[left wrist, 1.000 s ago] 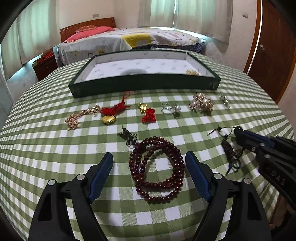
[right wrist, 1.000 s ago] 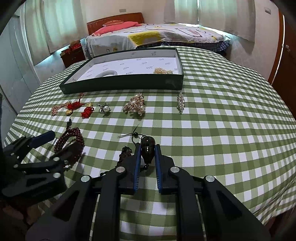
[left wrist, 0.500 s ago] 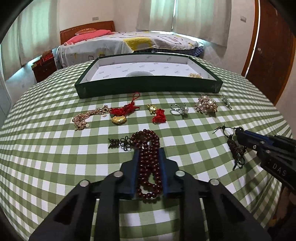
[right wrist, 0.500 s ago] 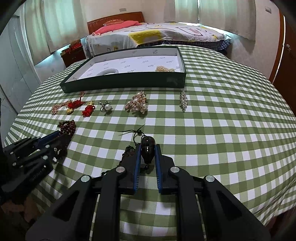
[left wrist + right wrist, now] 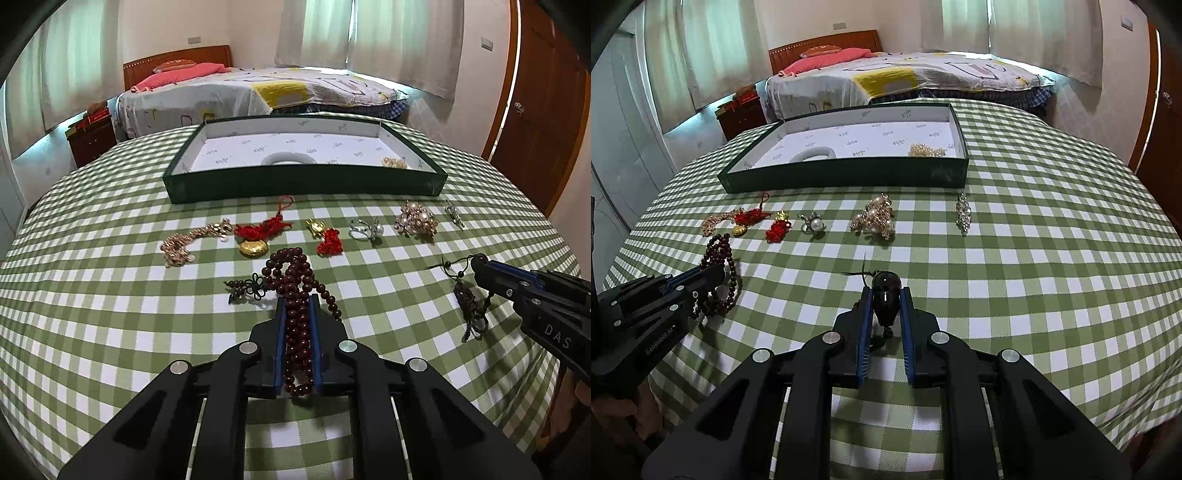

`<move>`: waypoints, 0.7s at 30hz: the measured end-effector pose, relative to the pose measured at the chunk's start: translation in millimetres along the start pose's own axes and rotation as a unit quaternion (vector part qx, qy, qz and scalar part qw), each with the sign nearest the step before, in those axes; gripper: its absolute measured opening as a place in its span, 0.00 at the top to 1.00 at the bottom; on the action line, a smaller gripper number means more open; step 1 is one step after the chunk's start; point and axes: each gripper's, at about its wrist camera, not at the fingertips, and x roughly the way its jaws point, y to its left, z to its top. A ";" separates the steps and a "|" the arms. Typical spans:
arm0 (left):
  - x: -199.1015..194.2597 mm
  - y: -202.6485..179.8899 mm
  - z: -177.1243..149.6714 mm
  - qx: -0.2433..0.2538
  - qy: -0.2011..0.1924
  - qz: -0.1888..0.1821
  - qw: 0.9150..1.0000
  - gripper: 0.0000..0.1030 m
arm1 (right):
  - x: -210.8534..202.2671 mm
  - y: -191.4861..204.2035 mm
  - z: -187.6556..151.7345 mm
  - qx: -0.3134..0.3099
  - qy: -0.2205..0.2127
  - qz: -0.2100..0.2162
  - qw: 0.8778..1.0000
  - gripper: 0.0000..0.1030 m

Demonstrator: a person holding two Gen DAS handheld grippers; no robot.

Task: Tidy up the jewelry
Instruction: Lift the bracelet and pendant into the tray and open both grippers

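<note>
Left gripper clamped on a dark red bead bracelet; round glossy wooden beads, several loops squeezed into a long bundle between the blue finger pads; the far loops spill out past the fingertips onto the tabletop, a black knotted cord end lying to the left of them.

Right gripper closed on a black pendant; smooth shiny drop shape, thin black cord ends sticking out beyond the tips; in the left wrist view its dark braided tassel hangs beside the fingers down to the cloth.

Green-and-white checked cloth covers the tabletop; a row of pieces lies between the grippers and the tray: gold chain, red knot with gold ingot charm, small red tassel charm, silver pearl ring, pearl cluster brooch, crystal pin.

Dark green tray with white printed lining stands behind the row; inside it a white bangle and a small gold piece, well apart.
</note>
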 end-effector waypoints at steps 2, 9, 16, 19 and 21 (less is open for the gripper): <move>-2.3 0.1 1.0 0.001 -0.006 0.002 1.000 0.88 | -1.1 1.3 0.8 -0.002 -0.002 0.000 1.000 0.86; -15.5 2.7 10.1 0.006 -0.030 0.005 1.000 0.88 | -7.4 4.0 7.8 0.001 -0.016 0.005 1.000 0.86; -27.8 9.5 31.4 -0.001 -0.060 0.005 0.998 0.88 | -19.6 10.7 31.2 -0.003 -0.045 0.015 0.999 0.86; -27.7 13.5 43.2 -0.001 -0.070 0.003 0.998 0.88 | -20.7 13.7 47.6 -0.005 -0.058 0.020 0.998 0.86; -25.5 16.5 52.3 -0.002 -0.075 0.002 0.997 0.88 | -19.9 15.7 59.7 -0.008 -0.066 0.023 0.998 0.86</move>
